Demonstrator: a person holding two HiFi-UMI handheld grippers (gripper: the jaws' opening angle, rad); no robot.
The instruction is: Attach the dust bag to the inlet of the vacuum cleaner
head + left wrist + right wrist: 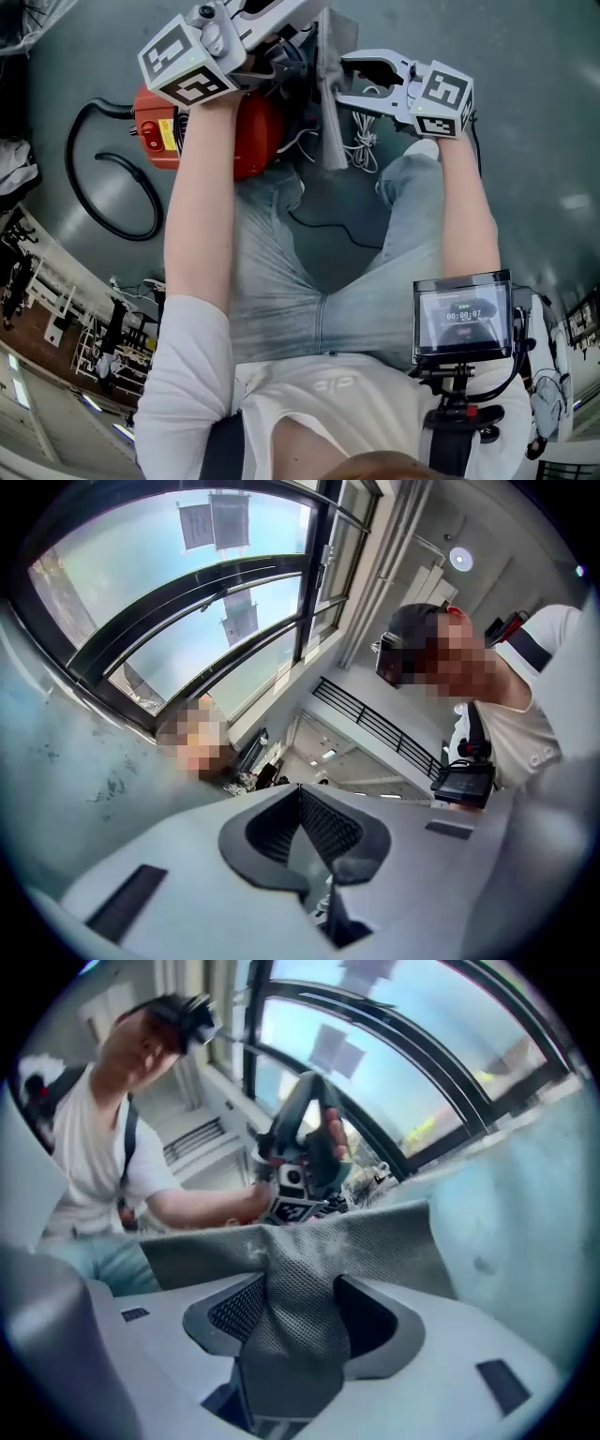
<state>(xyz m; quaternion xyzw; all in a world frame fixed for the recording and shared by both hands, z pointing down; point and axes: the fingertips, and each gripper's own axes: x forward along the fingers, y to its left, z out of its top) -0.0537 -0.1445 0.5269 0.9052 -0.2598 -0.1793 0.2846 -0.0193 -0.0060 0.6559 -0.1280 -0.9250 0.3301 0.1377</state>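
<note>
The grey mesh dust bag (330,112) hangs as a narrow strip between my two grippers, above the red vacuum cleaner (255,131) on the floor. My right gripper (342,80) is shut on the bag (375,1241), and bunched fabric fills the gap between its pads (230,1307). My left gripper (305,49) reaches the bag's upper edge from the left. In the left gripper view its jaws (302,794) stand almost together with a thin grey strip between them. The vacuum's inlet is hidden under my left arm.
A black hose (103,187) loops over the grey floor left of the vacuum. White cable (361,141) lies bundled beside the bag, and a black cord (319,225) runs between my knees. A small screen (464,317) hangs at my chest.
</note>
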